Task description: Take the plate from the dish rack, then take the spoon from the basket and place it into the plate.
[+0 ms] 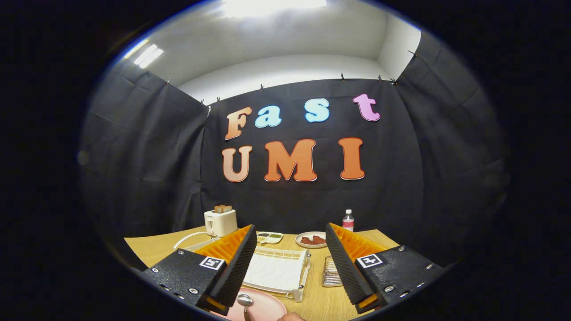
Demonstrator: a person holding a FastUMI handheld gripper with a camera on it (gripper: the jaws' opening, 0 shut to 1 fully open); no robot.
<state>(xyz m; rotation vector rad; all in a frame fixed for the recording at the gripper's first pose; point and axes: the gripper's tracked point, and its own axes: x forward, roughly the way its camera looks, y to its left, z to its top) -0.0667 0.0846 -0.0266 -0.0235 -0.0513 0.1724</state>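
The spoon (pixel 245 303) lies on the pink plate (pixel 267 307), nearest of all things, between the two fingers and closer to the left one; its bowl faces up and its handle runs toward the camera. By the look of it the placing is done or all but done. It seems to be a small metal spoon: light, stiff and smooth, so likely to slide on a slick plate or twist in a loose pinch. If it had to be taken again, the handle would be the place, gripped across its narrow width, not the rounded bowl.

The plate sits flat on the wooden table (pixel 321 298), just this side of the white dish rack (pixel 276 272). It looks hard and probably breakable, best held by the rim and set down gently.

The gripper (pixel 290 267) has its fingers spread wide apart and holds nothing; the rack shows in the gap between them. A bit of a hand (pixel 291 317) shows at the very near side, right of the plate.

Right of the rack, beside the right finger, stands a small wire basket (pixel 331 272); what it holds cannot be told. Farther off are a small dish (pixel 270 237) with two compartments, a round plate with brown food (pixel 311 239), a bottle (pixel 348 221) at the far right, and a white toaster (pixel 220 221) with bread in it at the far left.
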